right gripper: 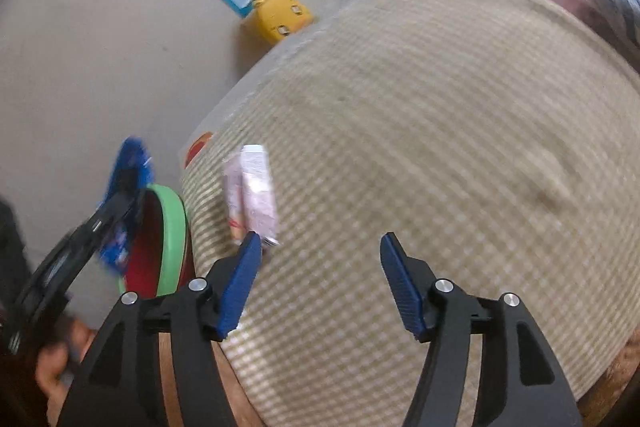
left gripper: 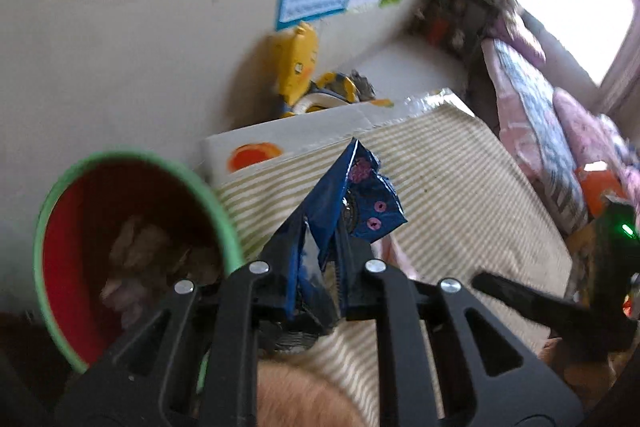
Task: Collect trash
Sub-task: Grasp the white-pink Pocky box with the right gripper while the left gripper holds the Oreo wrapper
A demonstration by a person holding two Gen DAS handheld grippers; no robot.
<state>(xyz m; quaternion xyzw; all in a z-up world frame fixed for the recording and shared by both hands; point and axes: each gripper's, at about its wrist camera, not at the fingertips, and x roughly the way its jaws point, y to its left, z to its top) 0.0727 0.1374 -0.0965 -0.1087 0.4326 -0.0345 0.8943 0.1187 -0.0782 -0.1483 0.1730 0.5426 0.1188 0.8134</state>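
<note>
Left gripper (left gripper: 316, 279): jaws closed tight on a blue wrapper (left gripper: 352, 203), tilted steeply downward. Right gripper (right gripper: 320, 283): jaws apart, nothing between the blue pads (right gripper: 240, 283), also angled downward. Part of a hand (right gripper: 56, 367) shows behind the left gripper, blurred.

Glossy foil wrapper (left gripper: 352, 203), woven checked cloth (right gripper: 420, 147)

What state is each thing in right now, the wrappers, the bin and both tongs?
Left tongs: shut on the blue wrapper.
Blue wrapper: crumpled, lifted off the table, beside the bin.
Right tongs: open, nothing between them.
Pink wrapper: lying flat on the checked tablecloth, untouched.
Bin: open-topped, trash already inside.
</note>
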